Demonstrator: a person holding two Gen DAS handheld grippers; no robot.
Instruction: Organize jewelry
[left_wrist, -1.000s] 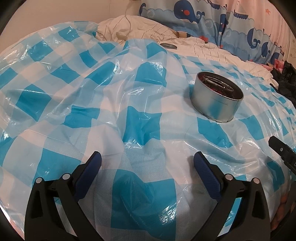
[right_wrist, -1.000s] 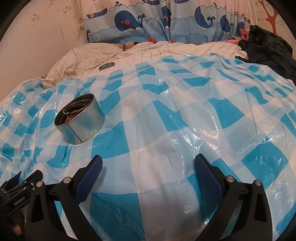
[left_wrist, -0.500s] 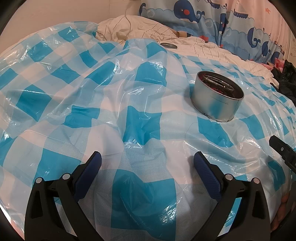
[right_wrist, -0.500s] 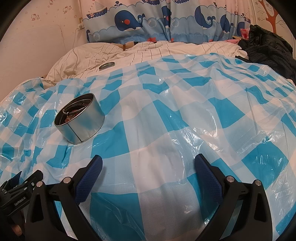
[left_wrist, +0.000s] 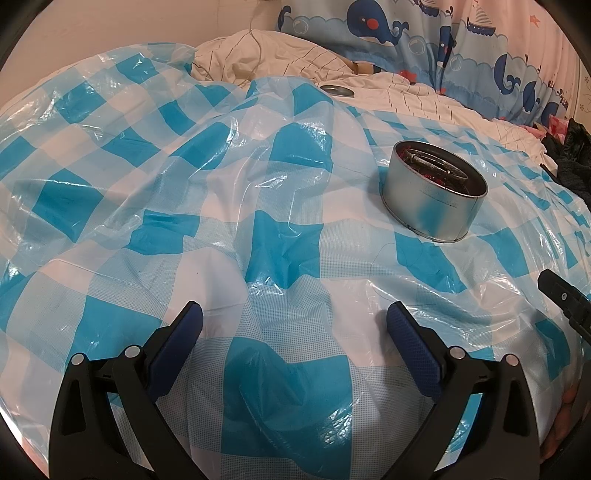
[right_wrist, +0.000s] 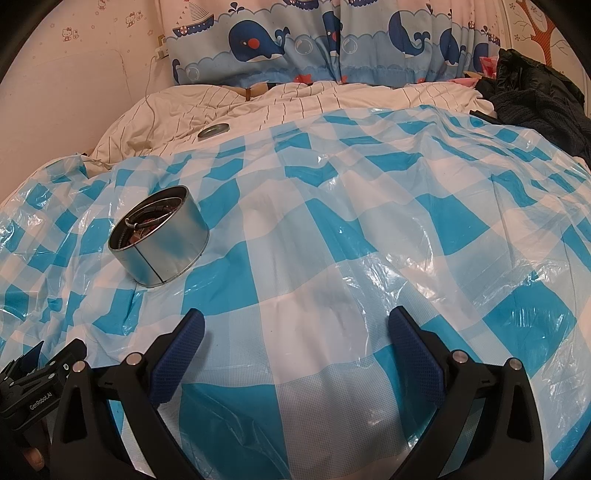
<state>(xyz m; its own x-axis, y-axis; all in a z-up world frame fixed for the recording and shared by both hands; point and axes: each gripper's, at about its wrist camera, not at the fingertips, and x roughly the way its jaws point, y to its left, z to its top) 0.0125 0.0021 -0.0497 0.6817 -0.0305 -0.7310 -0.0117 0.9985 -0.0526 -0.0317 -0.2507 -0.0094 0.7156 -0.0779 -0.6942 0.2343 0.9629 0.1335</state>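
In the left wrist view, crinkled blue-and-white checked plastic sheeting (left_wrist: 155, 192) covers the bed from the left edge across. The left tool (left_wrist: 294, 325) hangs low over it at the bottom of the frame, its two blue-padded fingers (left_wrist: 177, 343) spread wide with nothing between them. Further right and well ahead of the tool, a round metal tin (left_wrist: 433, 195) stands upright on the sheeting, lidless, with jewelry (left_wrist: 436, 166) lying inside it: a dark bangle-like band and some red bits, too small to tell apart. Beyond the tin, on the striped white duvet (left_wrist: 424, 96), a flat metal lid (left_wrist: 337, 90) lies on its own, well apart from the tin. At the far right edge the black tip of the other tool pokes into view.

In the right wrist view, the tin (right_wrist: 159, 240) sits to the left, tilted slightly on the soft bedding, the lid (right_wrist: 213, 130) behind it on the duvet. The right tool (right_wrist: 295, 326) hovers over bare sheeting, fingers wide apart and holding nothing. A whale-print curtain (right_wrist: 303, 40) hangs across the back, and dark clothing (right_wrist: 535, 96) is heaped at the far right.
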